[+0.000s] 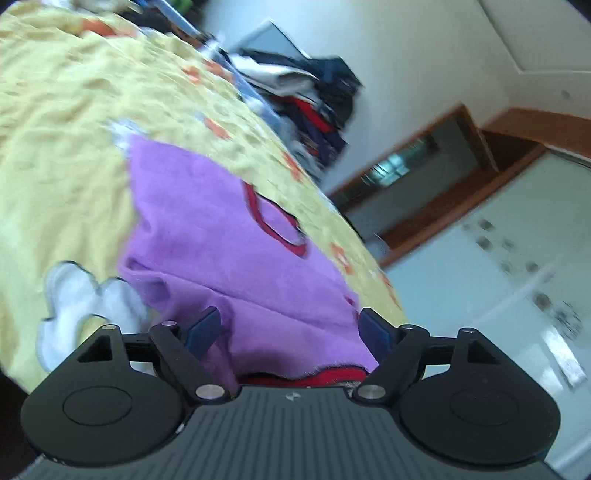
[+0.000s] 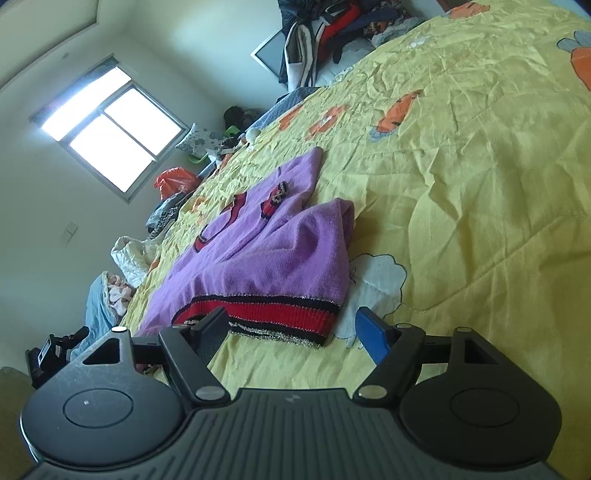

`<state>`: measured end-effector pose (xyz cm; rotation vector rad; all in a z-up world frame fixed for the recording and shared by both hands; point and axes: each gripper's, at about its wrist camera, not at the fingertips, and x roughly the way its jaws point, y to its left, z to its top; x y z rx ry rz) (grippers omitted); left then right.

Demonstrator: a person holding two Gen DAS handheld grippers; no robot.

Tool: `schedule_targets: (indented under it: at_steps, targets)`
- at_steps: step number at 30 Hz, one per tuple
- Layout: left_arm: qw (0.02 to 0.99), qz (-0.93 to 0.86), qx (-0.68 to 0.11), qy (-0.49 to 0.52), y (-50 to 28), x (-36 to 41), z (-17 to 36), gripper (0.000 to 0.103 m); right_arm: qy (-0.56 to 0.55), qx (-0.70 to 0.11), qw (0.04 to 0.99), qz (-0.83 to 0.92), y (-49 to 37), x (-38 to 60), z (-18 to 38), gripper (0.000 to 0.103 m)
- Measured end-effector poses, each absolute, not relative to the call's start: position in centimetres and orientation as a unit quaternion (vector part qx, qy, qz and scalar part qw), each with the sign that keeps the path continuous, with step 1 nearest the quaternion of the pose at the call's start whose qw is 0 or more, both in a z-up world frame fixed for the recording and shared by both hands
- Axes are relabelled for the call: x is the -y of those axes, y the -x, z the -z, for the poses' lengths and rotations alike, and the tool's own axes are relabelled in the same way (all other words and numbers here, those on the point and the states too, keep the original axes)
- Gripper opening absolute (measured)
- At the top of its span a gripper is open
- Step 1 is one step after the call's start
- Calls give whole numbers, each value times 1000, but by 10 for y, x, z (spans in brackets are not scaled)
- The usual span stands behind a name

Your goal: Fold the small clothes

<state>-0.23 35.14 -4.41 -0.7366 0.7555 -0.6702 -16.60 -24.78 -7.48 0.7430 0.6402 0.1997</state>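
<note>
A small purple knit sweater [image 1: 221, 236] with red and black trim lies on a yellow bedspread [image 1: 62, 122]. In the left wrist view my left gripper [image 1: 291, 325] hovers open just over the sweater's near part, its red hem [image 1: 314, 374] right below the jaws. Nothing sits between its blue pads [image 1: 205, 326]. In the right wrist view the same sweater [image 2: 266, 251] lies partly folded over itself, its red striped hem [image 2: 273, 317] facing me. My right gripper [image 2: 295, 328] stands open just short of that hem, holding nothing.
A heap of dark and red clothes [image 2: 332, 33] lies at the bed's far end. Bags and bedding [image 2: 173, 184] crowd the bed's window side, under a bright window [image 2: 110, 125]. A white cabinet [image 1: 498, 280] stands beyond the bed's edge in the left wrist view.
</note>
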Motion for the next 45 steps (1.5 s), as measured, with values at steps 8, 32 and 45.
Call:
schedule_targets:
  at_steps: [8, 32, 45]
  targets:
    - [782, 332, -393, 351, -25, -330, 72, 81, -355, -306, 878, -94, 163, 245, 73, 76]
    - [750, 383, -432, 324, -21, -287, 111, 38, -320, -311, 888, -108, 130, 237, 78, 70]
    - [759, 386, -430, 300, -3, -289, 91, 10, -380, -282, 867, -152, 139, 234, 72, 5]
